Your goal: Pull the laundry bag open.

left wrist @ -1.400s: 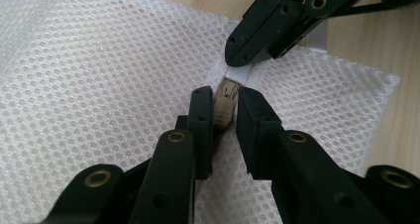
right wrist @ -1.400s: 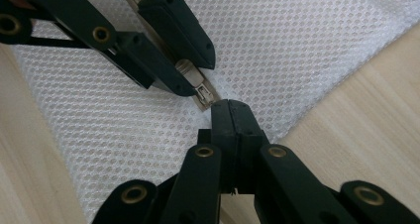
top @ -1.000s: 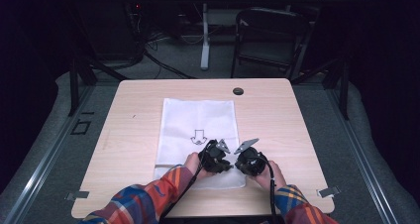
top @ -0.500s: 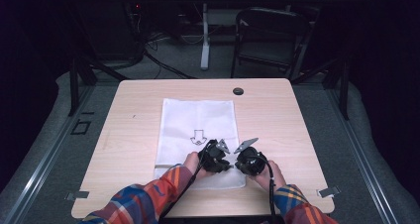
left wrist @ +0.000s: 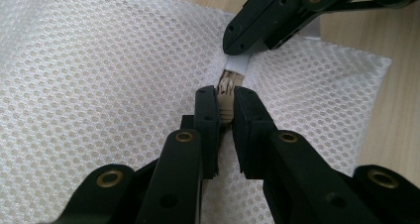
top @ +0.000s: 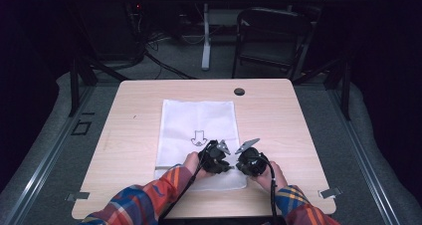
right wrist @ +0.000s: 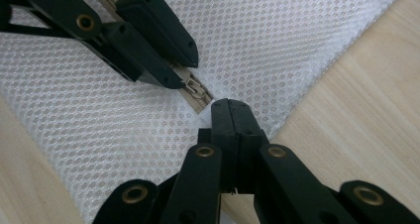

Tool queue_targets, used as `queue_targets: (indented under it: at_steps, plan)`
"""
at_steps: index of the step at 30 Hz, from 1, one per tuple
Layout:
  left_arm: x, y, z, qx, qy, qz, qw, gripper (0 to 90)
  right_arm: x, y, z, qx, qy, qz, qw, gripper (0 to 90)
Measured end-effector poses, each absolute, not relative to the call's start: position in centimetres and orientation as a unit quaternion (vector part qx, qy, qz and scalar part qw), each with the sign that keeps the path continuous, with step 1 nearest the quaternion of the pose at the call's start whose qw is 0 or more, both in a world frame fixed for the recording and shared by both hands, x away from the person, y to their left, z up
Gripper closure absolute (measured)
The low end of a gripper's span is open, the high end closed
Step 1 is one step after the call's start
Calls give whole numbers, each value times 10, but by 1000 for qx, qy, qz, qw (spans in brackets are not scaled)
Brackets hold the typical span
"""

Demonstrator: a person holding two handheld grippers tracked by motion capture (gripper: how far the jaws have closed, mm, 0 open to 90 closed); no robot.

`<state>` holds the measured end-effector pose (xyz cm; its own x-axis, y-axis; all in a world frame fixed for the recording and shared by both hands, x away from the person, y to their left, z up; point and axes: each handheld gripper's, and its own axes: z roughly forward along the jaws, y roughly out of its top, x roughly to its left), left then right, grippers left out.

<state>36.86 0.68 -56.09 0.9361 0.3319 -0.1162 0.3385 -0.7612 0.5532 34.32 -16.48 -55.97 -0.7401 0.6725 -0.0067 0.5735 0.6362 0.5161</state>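
Nothing moved; left gripper (left wrist: 226,97) clamps zipper pull (left wrist: 226,96); right gripper (right wrist: 231,106) pinches mesh bag (top: 199,123), lengthwise away.

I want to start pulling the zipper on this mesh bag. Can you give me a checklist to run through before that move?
1. Left claw shut on the zipper pull: ok.
2. Right claw shut on the fabric end beside the zipper: ok.
3. Mesh bag lying flat on the table: ok.
4. The two claws apart, not touching: ok.
5. Zipper track free of snags: cannot tell.
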Motion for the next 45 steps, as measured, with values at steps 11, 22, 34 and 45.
queue_targets:
  at_steps: [11, 22, 34, 45]
  plan:
    - [369, 12, -559, 942, 170, -9, 288, 815, 341, -161, -560, 349, 898, 250, 93, 900]
    - [369, 16, -558, 942, 171, -22, 288, 814, 342, -161, -558, 349, 902, 245, 74, 900]
    - [370, 6, -559, 940, 170, -20, 294, 800, 342, -161, -558, 348, 902, 245, 74, 900]
    - [371, 7, -554, 945, 164, -19, 281, 818, 343, -161, -557, 345, 905, 239, 70, 900]
